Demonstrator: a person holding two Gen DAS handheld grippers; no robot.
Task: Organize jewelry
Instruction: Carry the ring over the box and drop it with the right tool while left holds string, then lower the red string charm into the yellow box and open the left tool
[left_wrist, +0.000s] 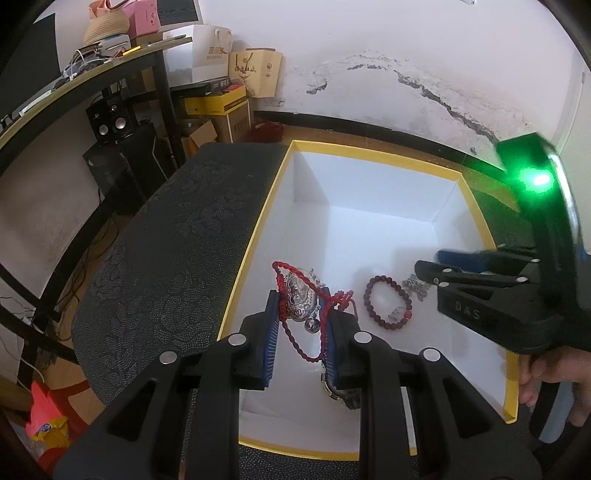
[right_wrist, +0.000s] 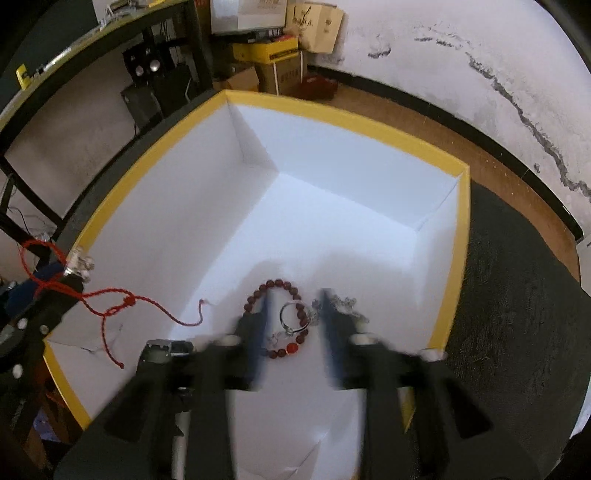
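Left gripper (left_wrist: 301, 314) clamps the silver pendant (left_wrist: 301, 297) on its red cord (left_wrist: 295, 339) above the box (left_wrist: 255, 236). Right gripper (right_wrist: 293, 325), blurred, hangs open over the bead bracelet (right_wrist: 291, 317); only the right wrist view shows a silver ring (right_wrist: 293, 317) inside it.

In the box (right_wrist: 88, 236), the bead bracelet (right_wrist: 284, 319) lies left of what seems a chain (right_wrist: 347, 304).

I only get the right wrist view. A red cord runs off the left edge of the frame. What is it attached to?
Observer: A silver locket pendant, pinched between the blue pads of the left claw.
Operator: Does anything hang from it?
Observer: Yes, a small round bell dangles under the pendant.
Operator: What lies beneath that claw?
Observer: A metal watch band on the floor of the box, partly hidden by the claw.
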